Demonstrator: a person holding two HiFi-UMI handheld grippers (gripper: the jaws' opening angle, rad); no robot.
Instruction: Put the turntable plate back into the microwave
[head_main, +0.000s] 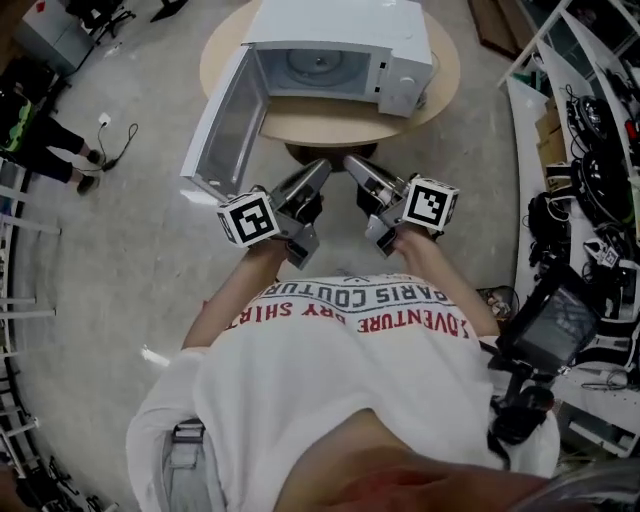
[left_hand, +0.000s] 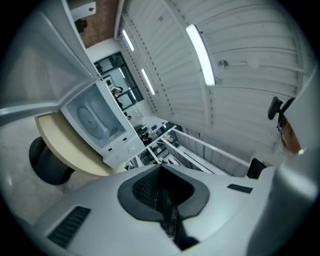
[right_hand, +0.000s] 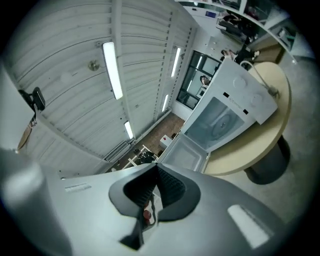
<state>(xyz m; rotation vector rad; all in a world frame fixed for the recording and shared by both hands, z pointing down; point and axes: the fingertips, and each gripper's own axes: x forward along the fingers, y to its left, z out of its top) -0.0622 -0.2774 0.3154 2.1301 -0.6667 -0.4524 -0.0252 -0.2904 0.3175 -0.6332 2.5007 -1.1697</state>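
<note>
A round wooden table (head_main: 330, 122) is set on a pale grey floor (head_main: 130, 240), with cluttered shelving (head_main: 590, 170) ranged along the right. On the table a white microwave (head_main: 400, 40) is stood, its door (head_main: 228, 125) swung wide to the left. The turntable plate (head_main: 318, 66) is seen inside the cavity — a round, translucent disc lying flat. The left gripper (head_main: 320, 168) and the right gripper (head_main: 353, 163) are held near the chest, well apart from the microwave — each pair of jaws pressed together on nothing.
</note>
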